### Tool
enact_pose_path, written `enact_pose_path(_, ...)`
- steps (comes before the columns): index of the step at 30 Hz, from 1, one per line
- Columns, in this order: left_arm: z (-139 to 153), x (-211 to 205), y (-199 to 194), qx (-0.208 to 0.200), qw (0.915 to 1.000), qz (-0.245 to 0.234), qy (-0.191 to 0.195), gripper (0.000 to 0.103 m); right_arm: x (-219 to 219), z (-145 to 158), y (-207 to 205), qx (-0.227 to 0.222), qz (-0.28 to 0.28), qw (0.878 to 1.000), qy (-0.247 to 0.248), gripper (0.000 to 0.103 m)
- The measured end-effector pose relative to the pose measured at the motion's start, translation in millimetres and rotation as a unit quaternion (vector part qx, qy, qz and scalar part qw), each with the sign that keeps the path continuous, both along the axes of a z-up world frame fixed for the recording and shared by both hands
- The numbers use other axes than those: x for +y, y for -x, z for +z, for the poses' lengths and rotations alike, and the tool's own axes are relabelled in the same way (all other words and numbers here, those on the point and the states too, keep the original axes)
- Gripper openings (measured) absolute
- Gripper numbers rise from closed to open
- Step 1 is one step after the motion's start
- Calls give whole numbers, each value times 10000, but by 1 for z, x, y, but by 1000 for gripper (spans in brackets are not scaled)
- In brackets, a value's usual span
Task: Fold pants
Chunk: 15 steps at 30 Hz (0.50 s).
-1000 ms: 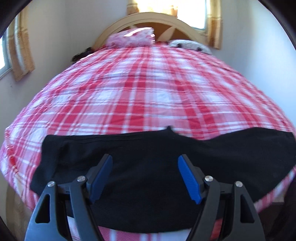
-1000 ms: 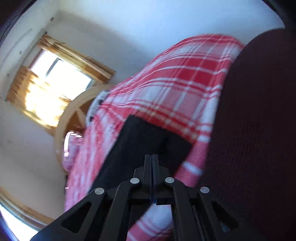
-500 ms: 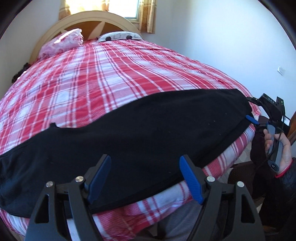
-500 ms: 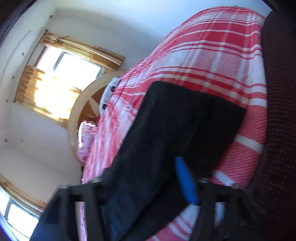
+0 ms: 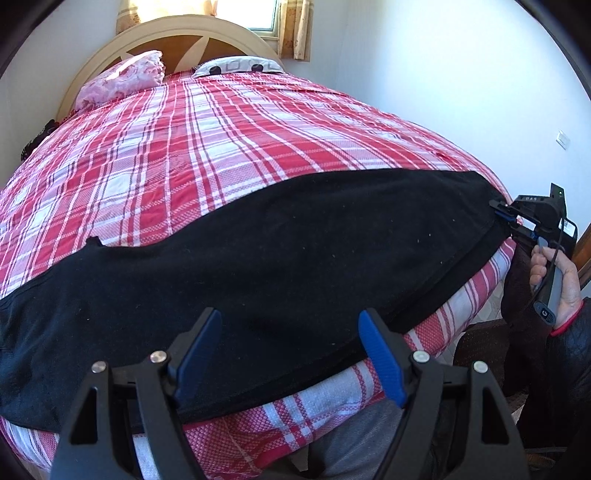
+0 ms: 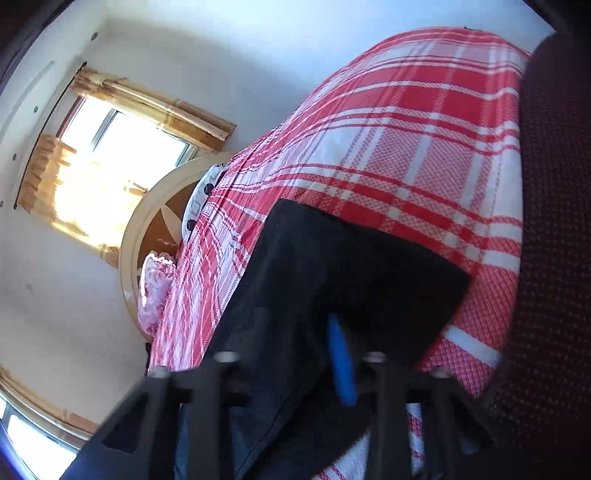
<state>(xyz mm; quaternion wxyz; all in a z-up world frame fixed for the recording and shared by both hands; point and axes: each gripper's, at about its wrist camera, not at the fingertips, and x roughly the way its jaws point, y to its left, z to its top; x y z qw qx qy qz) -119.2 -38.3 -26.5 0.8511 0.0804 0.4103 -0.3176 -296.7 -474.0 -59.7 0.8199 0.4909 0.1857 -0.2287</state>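
Black pants lie flat and lengthwise across the near edge of the red plaid bed. My left gripper is open and empty, hovering just above the pants' near edge around their middle. My right gripper is at the pants' right end, its jaws around the hem. In the right wrist view the pants' end lies between the blurred fingers of the right gripper, which stand apart with cloth between them.
A pink pillow and a white patterned pillow lie at the wooden headboard. A white wall runs along the bed's right side. A dark maroon chair stands beside the bed's corner.
The left gripper swung right along the pants, bringing the right hand into view. The right gripper went from shut to open around the pants' end.
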Motion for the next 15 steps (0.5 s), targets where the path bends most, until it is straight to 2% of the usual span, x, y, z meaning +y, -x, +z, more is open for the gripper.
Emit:
enact_pose_path(2,0,1,-2,-1,10000,22,12,79,-1,5,0,5,104,9999,70,3)
enact_pose_path(3,1,1,-2,-14,10000,28,7,79,2,12,3,62,104,9996,270,3)
enact_pose_path(6,4,1,-4,-84,10000,31,-13,79,6,31,26,36,51,9982,596,3)
enact_pose_path(8,5,1,-4,-95,9999,31,21,79,3,38,34,182,-2,9975,677,3)
enact_pose_path(10,5,1,-4,-92,9999,16,37,79,1,32,45,500,-89,9963,697,3)
enact_pose_path(13,4,1,-1,-94,10000,-15,-4,79,-7,4,42,871,-62,9951,474,2)
enact_pose_path(15,5,2,0,-138,9999,-15,-30,79,-4,0,36,933,-2,9930,731,6)
